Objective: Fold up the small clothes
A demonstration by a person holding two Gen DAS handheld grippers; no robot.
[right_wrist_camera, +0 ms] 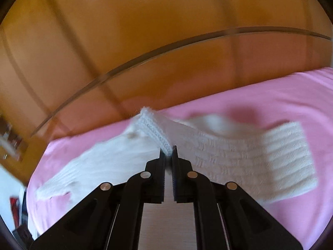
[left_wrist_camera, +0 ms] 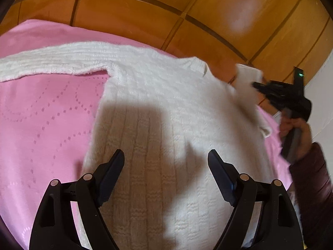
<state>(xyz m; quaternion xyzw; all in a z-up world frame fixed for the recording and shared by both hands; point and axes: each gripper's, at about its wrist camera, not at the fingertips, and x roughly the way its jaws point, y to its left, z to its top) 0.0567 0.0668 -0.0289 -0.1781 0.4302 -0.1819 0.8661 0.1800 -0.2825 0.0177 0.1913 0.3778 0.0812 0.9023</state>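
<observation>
Gripping a ribbed knit edge, the right gripper has its jaws clenched on the white sweater; the pinched band rises straight ahead of the fingertips, lifted clear of the pink bedcover. To either side of those jaws the rest of the garment spreads flat: a sleeve trails off to the gripper's left, the broader knit panel to its right. Motion blur softens this view, so the held part appears to be a cuff or hem, though which cannot be confirmed.

The left gripper stands released, jaws wide apart, nothing between them. The sweater body lies directly beneath and ahead of its fingers, a sleeve stretching away to the gripper's left across the bedcover. Further ahead and to its right, the person's hand carries the other gripper with the white edge raised. Beyond the bed stands an orange wooden panel wall.
</observation>
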